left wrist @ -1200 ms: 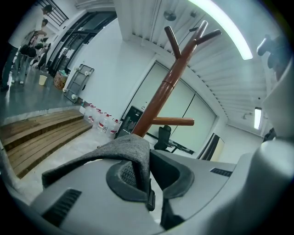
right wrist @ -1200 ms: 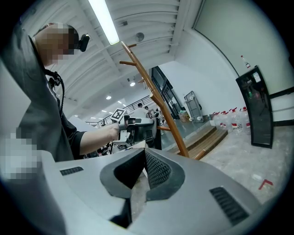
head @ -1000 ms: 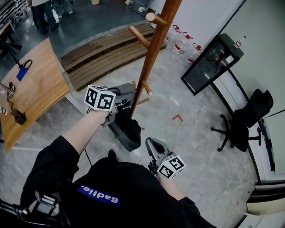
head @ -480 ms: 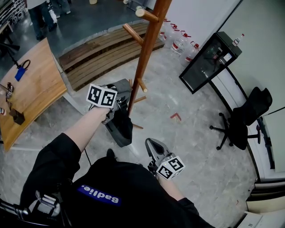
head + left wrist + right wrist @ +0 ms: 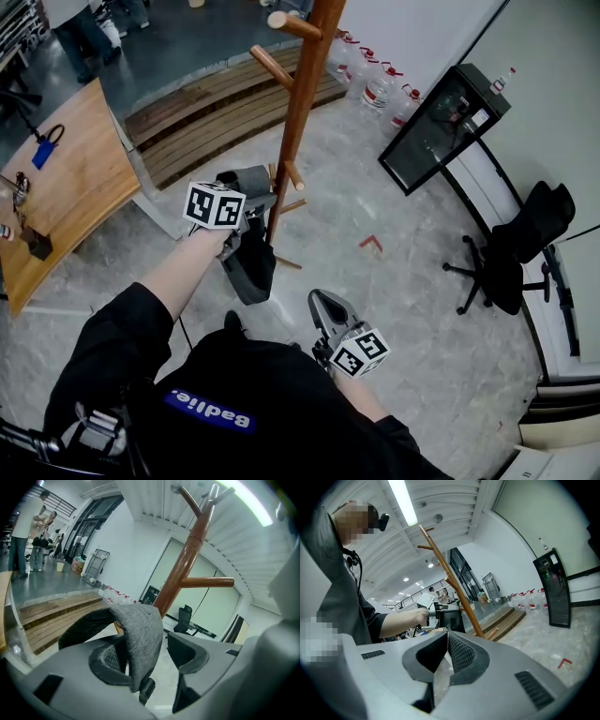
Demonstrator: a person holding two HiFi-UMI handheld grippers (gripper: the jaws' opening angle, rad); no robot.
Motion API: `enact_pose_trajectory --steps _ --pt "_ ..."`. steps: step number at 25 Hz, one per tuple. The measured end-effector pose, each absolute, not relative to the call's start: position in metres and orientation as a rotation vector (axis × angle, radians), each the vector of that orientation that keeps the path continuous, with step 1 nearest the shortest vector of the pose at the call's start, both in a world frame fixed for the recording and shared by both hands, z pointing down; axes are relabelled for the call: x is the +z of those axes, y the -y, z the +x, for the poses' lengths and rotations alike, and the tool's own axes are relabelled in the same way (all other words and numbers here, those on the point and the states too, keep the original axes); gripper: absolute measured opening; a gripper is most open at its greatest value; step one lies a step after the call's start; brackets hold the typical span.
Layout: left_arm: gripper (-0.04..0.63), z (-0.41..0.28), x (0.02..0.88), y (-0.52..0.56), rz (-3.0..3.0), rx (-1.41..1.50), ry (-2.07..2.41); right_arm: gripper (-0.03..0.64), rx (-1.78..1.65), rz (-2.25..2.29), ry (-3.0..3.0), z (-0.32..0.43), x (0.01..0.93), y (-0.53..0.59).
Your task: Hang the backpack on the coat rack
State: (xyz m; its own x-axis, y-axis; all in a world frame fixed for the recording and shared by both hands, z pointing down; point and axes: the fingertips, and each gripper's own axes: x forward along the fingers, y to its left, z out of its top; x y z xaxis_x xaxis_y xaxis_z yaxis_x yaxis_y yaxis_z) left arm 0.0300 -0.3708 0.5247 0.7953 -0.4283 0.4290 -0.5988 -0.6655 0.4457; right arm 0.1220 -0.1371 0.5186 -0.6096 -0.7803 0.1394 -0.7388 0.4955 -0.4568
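The brown wooden coat rack [image 5: 302, 94] rises in front of me, with pegs high on its pole and short ones low down. The dark grey backpack [image 5: 251, 267] hangs close beside the pole, under my left gripper [image 5: 242, 217]. In the left gripper view its grey strap [image 5: 140, 639] drapes between the opening jaws of the left gripper [image 5: 152, 656], resting against one pad while the other stands clear. The coat rack [image 5: 187, 569] stands just behind. I cannot tell whether the strap sits on a peg. My right gripper [image 5: 319, 302] is held low near my body, jaws together, empty.
A wooden table [image 5: 66, 187] stands at the left and a slatted wooden platform [image 5: 206, 112] behind the rack. Water bottles [image 5: 380, 94], a black cabinet [image 5: 441, 131] and a black office chair [image 5: 520, 253] line the right side. People [image 5: 89, 28] stand far back.
The left gripper and the backpack have sunk a little beside the pole, towards the low pegs. The right gripper has barely shifted.
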Motion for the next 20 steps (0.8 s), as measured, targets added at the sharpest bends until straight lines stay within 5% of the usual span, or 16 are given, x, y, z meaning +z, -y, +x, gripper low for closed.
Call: enact_pose_trajectory --steps 20 --pt "0.275 -0.026 0.516 0.278 2.386 0.331 1.147 0.006 -0.715 -1.052 -2.776 0.129 0.508 0.119"
